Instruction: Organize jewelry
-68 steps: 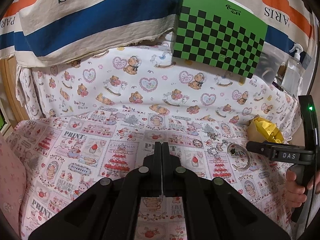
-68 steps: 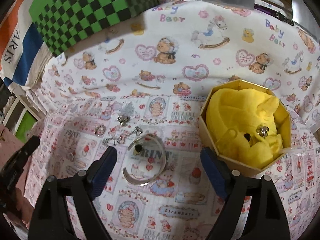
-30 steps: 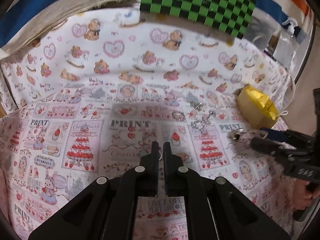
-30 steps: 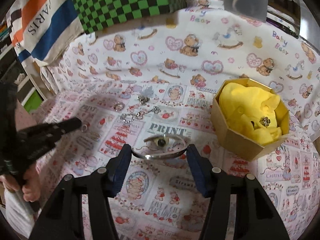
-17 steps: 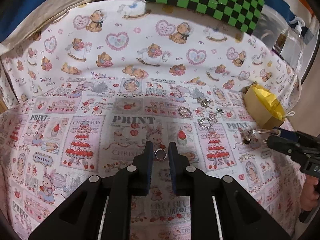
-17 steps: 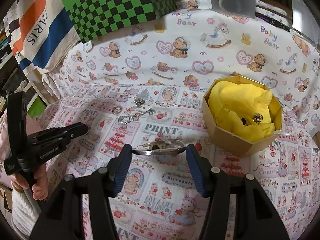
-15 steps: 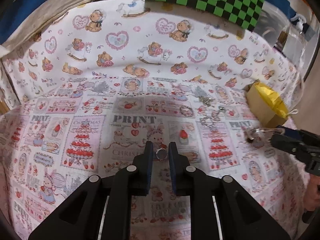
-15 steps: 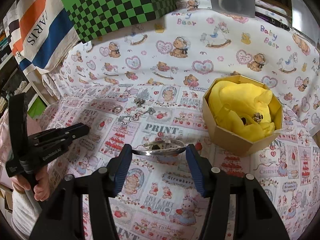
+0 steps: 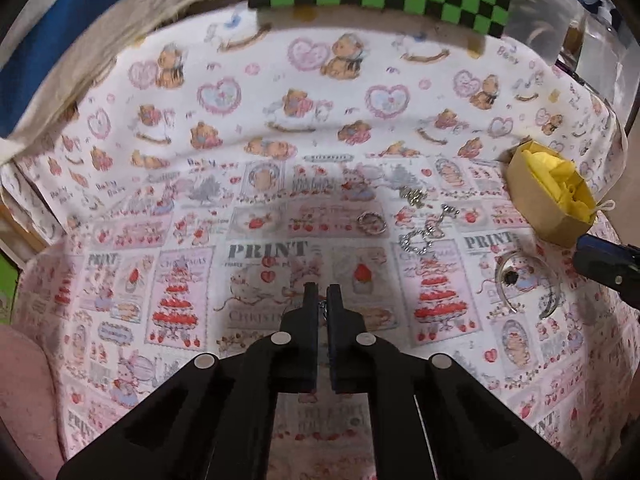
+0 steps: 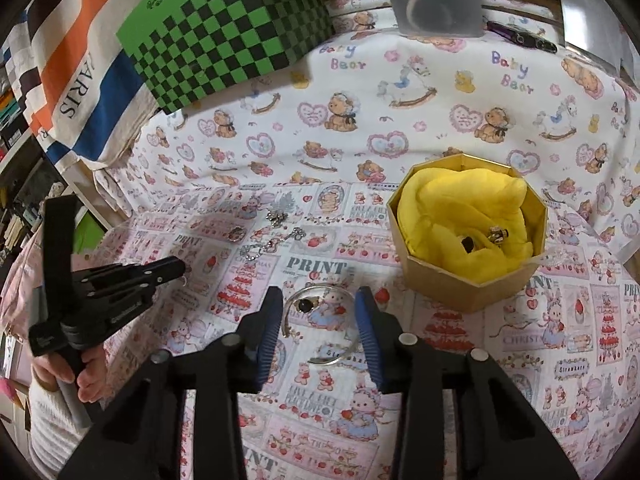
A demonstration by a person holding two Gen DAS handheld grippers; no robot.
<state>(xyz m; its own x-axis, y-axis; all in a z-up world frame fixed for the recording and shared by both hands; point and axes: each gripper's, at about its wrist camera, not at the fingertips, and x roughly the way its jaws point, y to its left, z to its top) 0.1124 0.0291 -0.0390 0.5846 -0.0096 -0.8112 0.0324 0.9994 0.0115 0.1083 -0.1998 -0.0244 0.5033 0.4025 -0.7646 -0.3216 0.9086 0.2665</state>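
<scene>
While the left hand-held gripper [image 9: 322, 294] pinches a small ring [image 9: 321, 305], the right hand-held gripper [image 10: 318, 312] gapes around the bangle [image 10: 320, 322]; one piece sits in the yellow-lined box [image 10: 468, 276], others await on the tabletop [image 9: 120, 240].

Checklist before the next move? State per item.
1. Left gripper fingers shut on small silver ring: ok.
2. Ring lifted clear: cannot tell.
3. Right gripper fingers straddle silver open bangle with dark stone: ok.
4. Bangle actually gripped: cannot tell.
5. Octagonal gold box lined with yellow cloth open, room left inside: ok.
</scene>
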